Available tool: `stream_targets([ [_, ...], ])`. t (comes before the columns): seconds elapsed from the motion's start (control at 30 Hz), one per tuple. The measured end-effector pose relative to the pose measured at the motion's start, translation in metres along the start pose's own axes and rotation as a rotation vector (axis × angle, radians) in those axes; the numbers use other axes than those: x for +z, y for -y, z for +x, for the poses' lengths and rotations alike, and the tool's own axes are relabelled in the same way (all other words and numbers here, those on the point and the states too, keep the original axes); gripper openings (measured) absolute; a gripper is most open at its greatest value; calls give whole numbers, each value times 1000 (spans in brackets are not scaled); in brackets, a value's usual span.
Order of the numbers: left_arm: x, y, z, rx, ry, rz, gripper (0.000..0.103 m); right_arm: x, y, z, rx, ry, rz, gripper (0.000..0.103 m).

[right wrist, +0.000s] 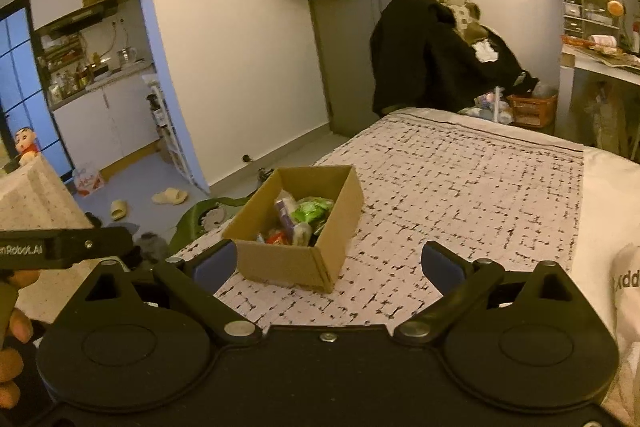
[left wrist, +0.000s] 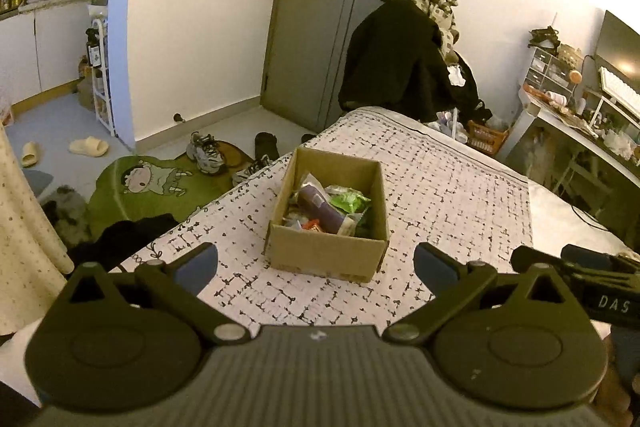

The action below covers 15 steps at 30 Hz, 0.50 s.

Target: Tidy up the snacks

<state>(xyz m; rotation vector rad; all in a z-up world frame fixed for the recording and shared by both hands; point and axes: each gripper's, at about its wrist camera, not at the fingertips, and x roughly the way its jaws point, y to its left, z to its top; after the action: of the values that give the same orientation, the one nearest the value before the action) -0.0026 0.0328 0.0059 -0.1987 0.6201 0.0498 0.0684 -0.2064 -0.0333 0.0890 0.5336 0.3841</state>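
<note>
An open cardboard box (left wrist: 326, 251) stands on the patterned bed cover (left wrist: 448, 195). It holds several snack packets, among them a purple one (left wrist: 322, 209) and a green one (left wrist: 348, 201). My left gripper (left wrist: 316, 265) is open and empty, held above the bed just short of the box's near wall. The box also shows in the right wrist view (right wrist: 288, 261), left of centre, with the green packet (right wrist: 310, 213) inside. My right gripper (right wrist: 330, 263) is open and empty, and its left finger (right wrist: 212, 265) is close to the box's near left corner.
The bed's left edge drops to a floor with a green cartoon rug (left wrist: 148, 187), shoes (left wrist: 204, 151) and slippers (left wrist: 88, 147). A chair piled with dark clothes (left wrist: 404, 63) stands beyond the bed. A cluttered desk (left wrist: 580, 119) is at the right. A white bag (right wrist: 626, 291) lies at my right.
</note>
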Motion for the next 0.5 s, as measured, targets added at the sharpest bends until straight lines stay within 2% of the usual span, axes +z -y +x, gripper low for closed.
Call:
stream_targets([
  [0.5, -3, 2, -3, 1, -2, 19, 103, -5, -5, -1, 8, -2, -16, 99],
])
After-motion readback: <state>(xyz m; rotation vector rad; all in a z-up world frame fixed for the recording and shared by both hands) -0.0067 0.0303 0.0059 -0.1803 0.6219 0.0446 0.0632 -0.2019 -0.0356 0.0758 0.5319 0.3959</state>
